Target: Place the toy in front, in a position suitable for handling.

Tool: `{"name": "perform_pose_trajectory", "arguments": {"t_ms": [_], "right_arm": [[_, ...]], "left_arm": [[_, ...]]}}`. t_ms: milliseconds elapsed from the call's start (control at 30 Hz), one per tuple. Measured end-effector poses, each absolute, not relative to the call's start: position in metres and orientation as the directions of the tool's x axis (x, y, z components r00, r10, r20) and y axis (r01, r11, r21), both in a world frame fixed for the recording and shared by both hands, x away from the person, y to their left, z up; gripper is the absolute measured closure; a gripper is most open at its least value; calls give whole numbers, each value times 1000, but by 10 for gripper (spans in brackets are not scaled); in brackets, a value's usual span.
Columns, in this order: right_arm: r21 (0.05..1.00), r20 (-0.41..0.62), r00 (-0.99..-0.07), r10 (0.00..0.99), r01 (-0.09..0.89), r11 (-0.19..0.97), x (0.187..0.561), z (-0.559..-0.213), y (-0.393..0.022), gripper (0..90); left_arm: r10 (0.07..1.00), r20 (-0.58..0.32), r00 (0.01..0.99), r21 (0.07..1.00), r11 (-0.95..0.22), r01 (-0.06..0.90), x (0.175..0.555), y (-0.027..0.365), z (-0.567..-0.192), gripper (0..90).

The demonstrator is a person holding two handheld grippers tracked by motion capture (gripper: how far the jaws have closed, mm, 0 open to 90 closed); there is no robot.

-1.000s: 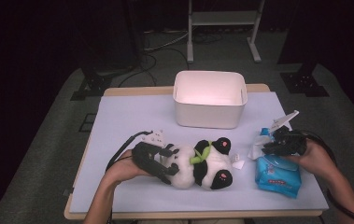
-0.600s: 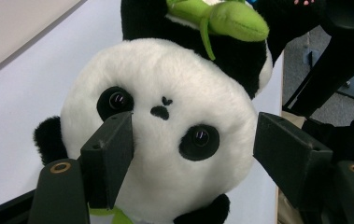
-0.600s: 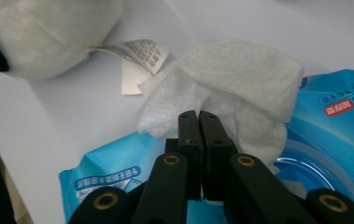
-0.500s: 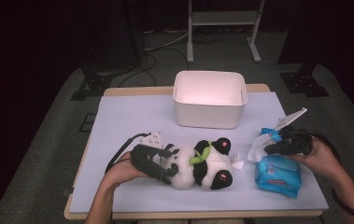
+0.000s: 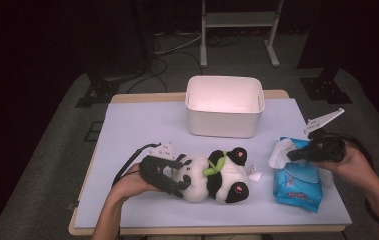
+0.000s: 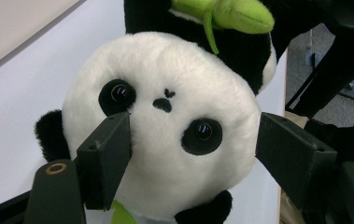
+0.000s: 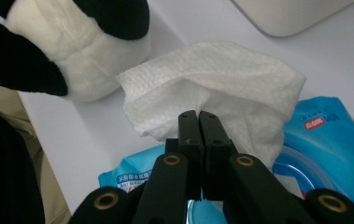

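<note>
At the bench [image 5: 127,125], I have two jobs in hand at once. My right tongs [image 7: 198,122] are pinched tight on a white wipe [image 7: 212,79], which stands half drawn from the blue wipe pack [image 5: 297,185] at the near right of the high view. The wipe's free end fans away from the tongs toward ten o'clock in that view, and that is the way the plush panda [image 5: 217,175] lies from them.

My left tongs [image 5: 174,175] sit at the panda's head end with the jaws standing apart, having just been opening a little. In the left gripper view the head [image 6: 165,126] fills the gap between them: one jaw lies against the cheek below an eye, while the other looks just clear of the fur (close enough that I would not swear to it).

The panda lies on its side near the front edge of the bench, its long axis running nine to three, head at nine, feet at three. Those feet are what the wipe is nearest: from the right tongs the toy sits at about nine o'clock, just beside the pack. The white bin [image 5: 225,106] stands at twelve o'clock behind the panda, well apart. By my reading, the wipe must first come free of the pack, then travel left to the toy.
</note>
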State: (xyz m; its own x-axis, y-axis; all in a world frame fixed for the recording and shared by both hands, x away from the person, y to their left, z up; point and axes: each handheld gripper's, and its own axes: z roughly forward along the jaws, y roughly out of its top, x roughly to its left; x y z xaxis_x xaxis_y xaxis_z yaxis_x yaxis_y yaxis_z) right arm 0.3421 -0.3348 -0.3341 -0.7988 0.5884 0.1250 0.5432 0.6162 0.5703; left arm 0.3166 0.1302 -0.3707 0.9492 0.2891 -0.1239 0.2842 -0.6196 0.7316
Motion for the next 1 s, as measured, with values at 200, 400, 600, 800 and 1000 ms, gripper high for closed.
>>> {"name": "perform_pose_trajectory", "arguments": {"t_ms": [200,400,600,800,1000], "right_arm": [[587,130,-810,572,528,614,341,-320,-333,884],[596,125,-826,550,506,623,340,-309,-324,884],[618,117,-853,508,463,635,340,-294,-310,883],[628,118,-879,461,426,651,339,-284,-289,882],[625,130,-915,382,375,685,339,-283,-257,882]], "left_arm": [[289,-124,949,732,-620,284,316,130,-371,258],[290,-125,949,733,-618,285,316,130,-372,254],[289,-129,948,735,-614,288,316,130,-372,252],[290,-129,948,734,-615,288,316,130,-372,252],[289,-130,948,734,-615,288,316,131,-372,249]]}}
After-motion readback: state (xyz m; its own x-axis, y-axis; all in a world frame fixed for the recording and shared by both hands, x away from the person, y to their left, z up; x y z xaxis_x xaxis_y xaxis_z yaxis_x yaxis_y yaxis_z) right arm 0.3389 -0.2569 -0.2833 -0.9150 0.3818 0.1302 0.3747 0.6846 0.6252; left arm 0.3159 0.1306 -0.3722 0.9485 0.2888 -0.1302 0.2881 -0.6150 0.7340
